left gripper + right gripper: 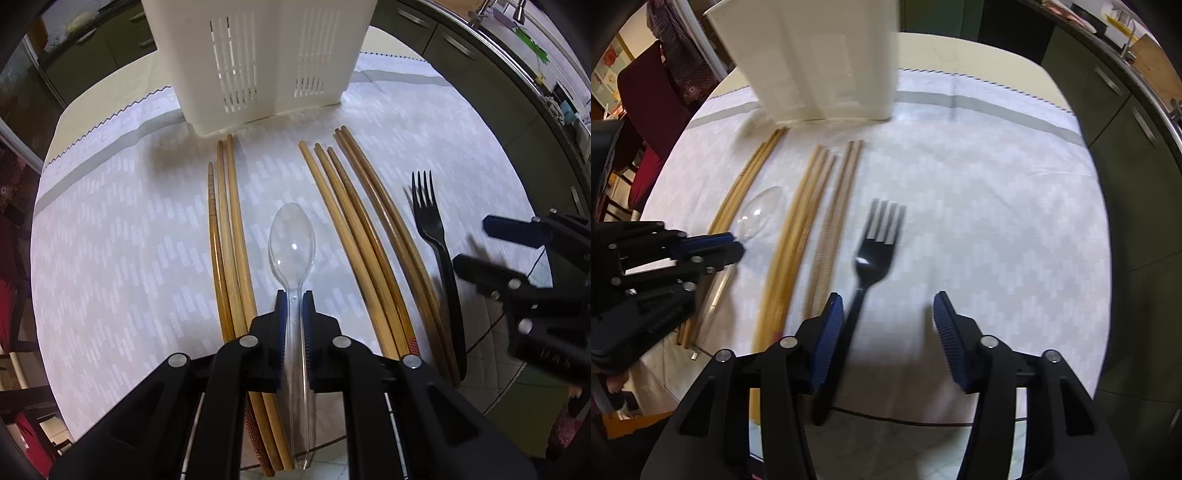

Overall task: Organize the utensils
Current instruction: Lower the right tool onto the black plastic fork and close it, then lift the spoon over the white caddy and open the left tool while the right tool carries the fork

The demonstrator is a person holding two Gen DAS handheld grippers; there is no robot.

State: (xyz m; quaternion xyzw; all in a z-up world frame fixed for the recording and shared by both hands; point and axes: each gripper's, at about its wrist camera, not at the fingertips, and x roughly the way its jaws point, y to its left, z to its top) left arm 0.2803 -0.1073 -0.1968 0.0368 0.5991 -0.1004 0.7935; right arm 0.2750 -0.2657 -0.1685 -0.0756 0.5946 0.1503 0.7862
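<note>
The left gripper (294,295) has its jaws drawn in tight on the neck of the clear plastic spoon (292,236); the blue pads press the handle from both sides; the spoon's long axis runs straight along the fingers, bowl pointing ahead of the tips toward the white slotted utensil holder (258,62), handle end trailing back under the gripper body. Only the left wrist view shows this grip head-on; it also shows the holder's slotted walls, three wooden chopsticks (225,236) just left of the fingers and five more (354,236) just to their right, all lying roughly parallel to the spoon, tips toward the holder.

The right wrist view shows what the left cannot: the right gripper (888,306) stands partly open over the black plastic fork (871,258); the handle lies beside the inner face of its left pad (829,332), while the right pad stands well clear, so nothing is clamped; whether the left pad touches the handle is lost in blur. The fork's long axis runs nearly along the fingers, leaning a little to the right; tines point ahead, away from the gripper, handle end passing under the left finger. From this side the left gripper (737,245) appears at the left edge with the spoon bowl (761,210) jutting past its tips; everything rests on the pale patterned tablecloth (979,221).
</note>
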